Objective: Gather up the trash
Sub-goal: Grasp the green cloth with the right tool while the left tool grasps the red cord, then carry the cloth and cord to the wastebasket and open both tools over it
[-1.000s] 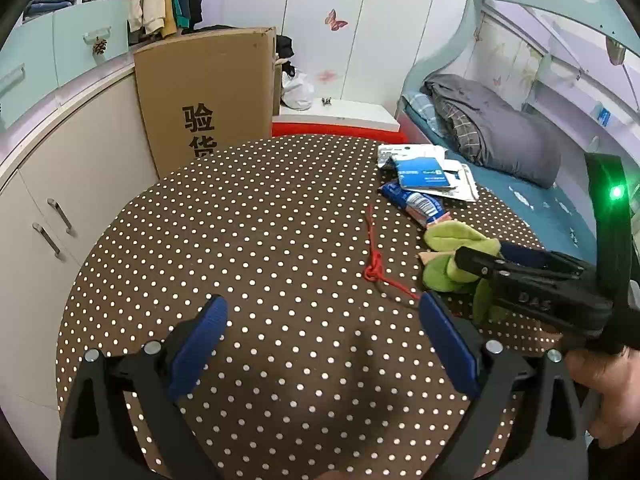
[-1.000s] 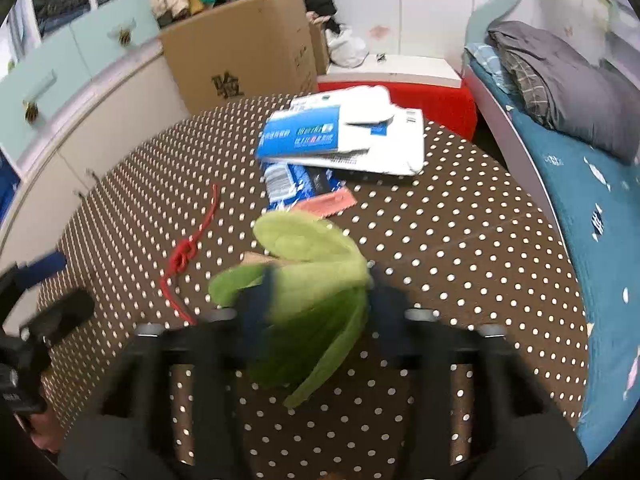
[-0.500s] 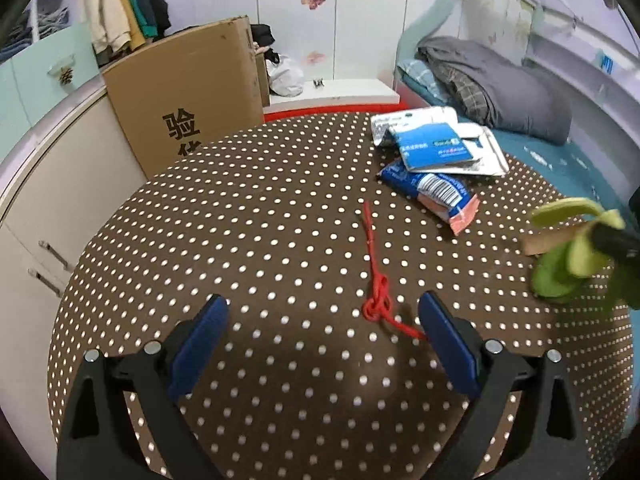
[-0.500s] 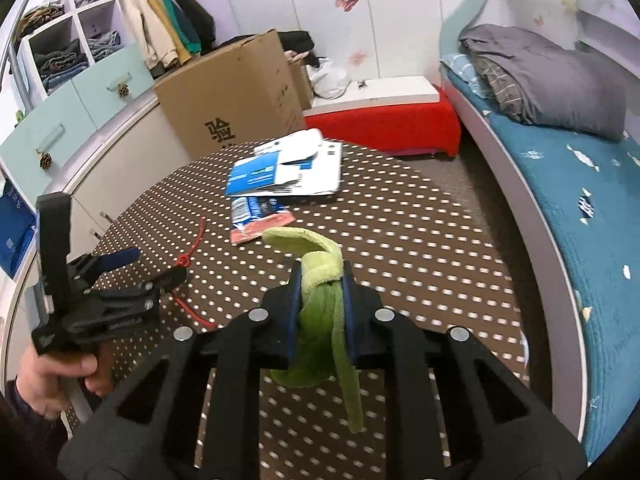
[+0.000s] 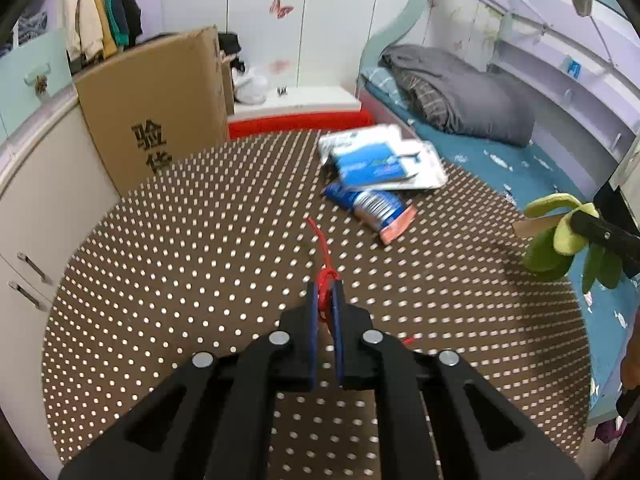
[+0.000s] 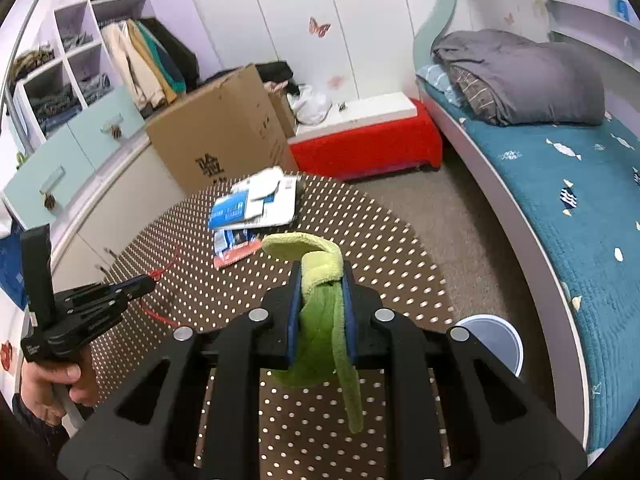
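- Room: a bed (image 6: 568, 184) with a teal cover and a grey quilt (image 6: 520, 76) runs along the right wall; white wardrobe doors with butterfly stickers stand at the back.
- A large cardboard box (image 5: 160, 112) stands beside the cabinets on the left; a red bench (image 6: 364, 148) sits behind the table.
- Round table (image 5: 180, 260), brown cloth with white dots; a pale blue bin (image 6: 494, 336) stands on the carpet just beside it.
- Trash on the far part of the table: a stack of white and blue paper packets (image 5: 380, 160), with a blue wrapper (image 5: 372, 210) touching its near edge.
- Right gripper (image 6: 320, 280): pads clamped on a limp green cloth scrap (image 6: 320, 320), held clear above the table.
- Left gripper (image 5: 325, 300): jaws closed on the knot of a thin red string (image 5: 320, 240), which lies mid-table.
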Available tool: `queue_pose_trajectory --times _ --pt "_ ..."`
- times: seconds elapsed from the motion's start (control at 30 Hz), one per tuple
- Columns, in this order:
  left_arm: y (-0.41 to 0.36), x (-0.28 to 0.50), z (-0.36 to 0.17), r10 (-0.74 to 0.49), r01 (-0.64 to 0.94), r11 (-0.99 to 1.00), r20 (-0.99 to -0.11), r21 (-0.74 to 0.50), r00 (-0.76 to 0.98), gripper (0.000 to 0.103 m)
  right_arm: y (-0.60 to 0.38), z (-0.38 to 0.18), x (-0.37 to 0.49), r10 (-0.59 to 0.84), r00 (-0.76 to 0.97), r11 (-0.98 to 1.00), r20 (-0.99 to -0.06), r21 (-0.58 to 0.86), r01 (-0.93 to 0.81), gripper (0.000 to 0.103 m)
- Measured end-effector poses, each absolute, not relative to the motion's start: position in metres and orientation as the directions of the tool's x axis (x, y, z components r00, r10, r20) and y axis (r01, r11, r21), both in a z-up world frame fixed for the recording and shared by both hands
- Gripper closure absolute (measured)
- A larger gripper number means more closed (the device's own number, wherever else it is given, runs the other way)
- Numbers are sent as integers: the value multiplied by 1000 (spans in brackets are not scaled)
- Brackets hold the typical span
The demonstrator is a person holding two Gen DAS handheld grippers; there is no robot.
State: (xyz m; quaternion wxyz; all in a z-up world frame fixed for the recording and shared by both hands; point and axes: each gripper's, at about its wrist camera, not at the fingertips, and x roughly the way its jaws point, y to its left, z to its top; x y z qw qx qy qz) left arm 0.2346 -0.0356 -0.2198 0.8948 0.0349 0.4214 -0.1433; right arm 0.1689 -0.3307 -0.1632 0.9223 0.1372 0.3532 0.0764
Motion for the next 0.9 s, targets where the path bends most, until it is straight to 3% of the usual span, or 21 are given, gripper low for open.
queue_pose_trajectory --times 0.57,0.73,0.9 --pt "-123 205 -144 -408 435 892 -636 -124 655 97 -450 -142 142 95 802 928 -590 343 143 85" --pt "-149 207 -143 -441 469 872 -633 -136 636 97 -490 -181 148 37 753 908 -657 337 250 85" --pt "-173 209 -152 -454 499 857 -648 -130 611 97 -523 -261 171 34 636 877 -771 329 352 85"
